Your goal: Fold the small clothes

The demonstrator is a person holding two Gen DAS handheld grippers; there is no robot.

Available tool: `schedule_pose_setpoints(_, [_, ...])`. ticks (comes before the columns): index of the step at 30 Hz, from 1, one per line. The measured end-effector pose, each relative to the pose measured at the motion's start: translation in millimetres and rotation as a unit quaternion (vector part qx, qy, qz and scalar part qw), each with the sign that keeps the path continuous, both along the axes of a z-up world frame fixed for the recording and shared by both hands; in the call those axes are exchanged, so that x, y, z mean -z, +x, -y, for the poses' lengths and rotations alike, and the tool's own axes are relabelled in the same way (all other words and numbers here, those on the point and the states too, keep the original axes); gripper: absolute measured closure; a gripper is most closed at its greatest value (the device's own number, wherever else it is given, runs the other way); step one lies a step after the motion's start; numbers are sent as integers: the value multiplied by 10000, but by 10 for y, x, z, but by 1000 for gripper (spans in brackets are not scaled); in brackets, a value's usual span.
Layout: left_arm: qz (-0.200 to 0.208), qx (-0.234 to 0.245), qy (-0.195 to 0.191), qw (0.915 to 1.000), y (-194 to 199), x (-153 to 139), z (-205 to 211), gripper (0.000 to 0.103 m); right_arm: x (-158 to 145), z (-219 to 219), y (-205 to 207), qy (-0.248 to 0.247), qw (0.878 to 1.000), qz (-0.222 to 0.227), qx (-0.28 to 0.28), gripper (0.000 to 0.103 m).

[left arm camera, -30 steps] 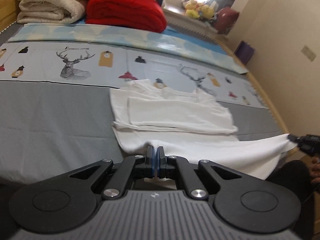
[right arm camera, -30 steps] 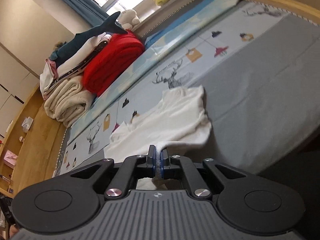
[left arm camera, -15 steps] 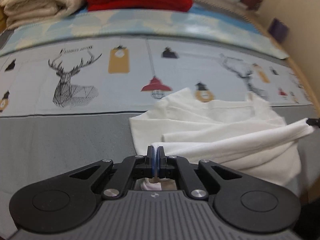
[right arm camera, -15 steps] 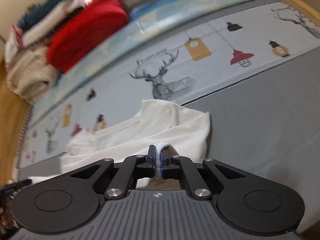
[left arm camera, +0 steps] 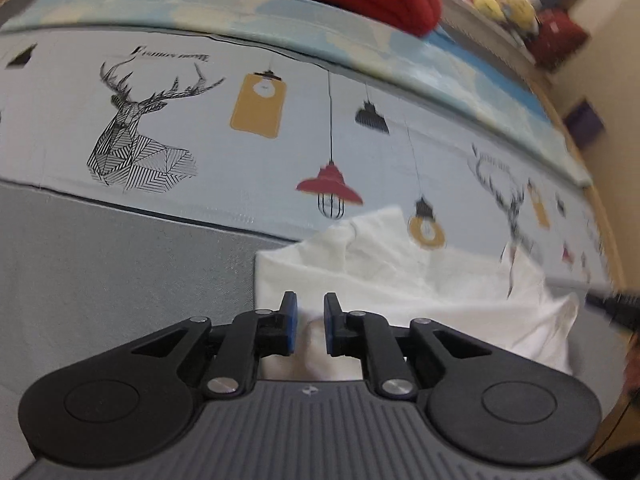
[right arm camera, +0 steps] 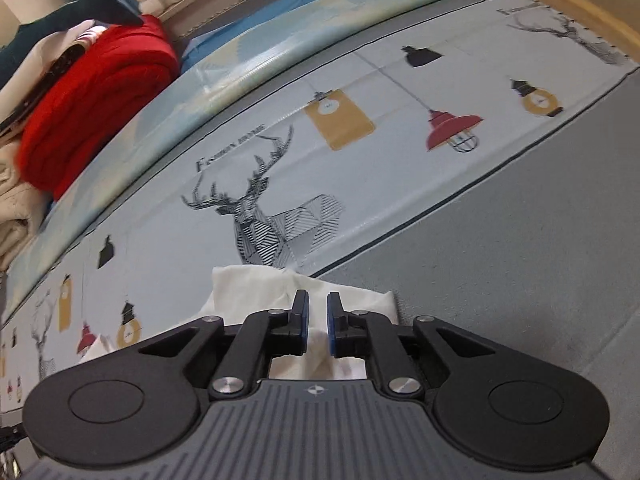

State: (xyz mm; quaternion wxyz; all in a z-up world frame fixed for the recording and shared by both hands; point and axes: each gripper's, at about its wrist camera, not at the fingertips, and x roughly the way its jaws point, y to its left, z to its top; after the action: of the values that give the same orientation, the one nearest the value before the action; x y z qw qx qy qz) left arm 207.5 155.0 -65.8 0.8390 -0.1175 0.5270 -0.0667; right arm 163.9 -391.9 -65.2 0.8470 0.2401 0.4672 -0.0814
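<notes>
Both grippers have carried the white garment (left arm camera: 420,280) hem forward over its body on the bedsheet (right arm camera: 500,240). Left gripper (left arm camera: 307,322) and right gripper (right arm camera: 317,322) jaws have just parted, cloth lying loose between the pads. Printed beside the deer: "Fashion home" (right arm camera: 230,148).

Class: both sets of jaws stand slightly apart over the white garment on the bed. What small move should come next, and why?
Probably lift both grippers clear. The left gripper and right gripper have just been opening their jaws, the white garment lies folded over on the bed, and cloth still sits between the pads.
</notes>
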Motion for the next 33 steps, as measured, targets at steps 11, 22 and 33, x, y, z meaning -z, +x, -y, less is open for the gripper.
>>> schedule_pose_setpoints(11, [-630, 405, 931, 9928, -201, 246, -35, 81, 178, 35, -207, -215, 9938, -480, -982, 78])
schedule_pose_setpoints(22, [-431, 1022, 843, 9903, 172, 455, 385, 73, 477, -370, -6, -863, 9757, -862, -1820, 73])
schedule_pose_setpoints(33, [-246, 736, 486, 9958, 369, 445, 395, 64, 488, -323, 333, -453, 9883, -356, -1411, 65])
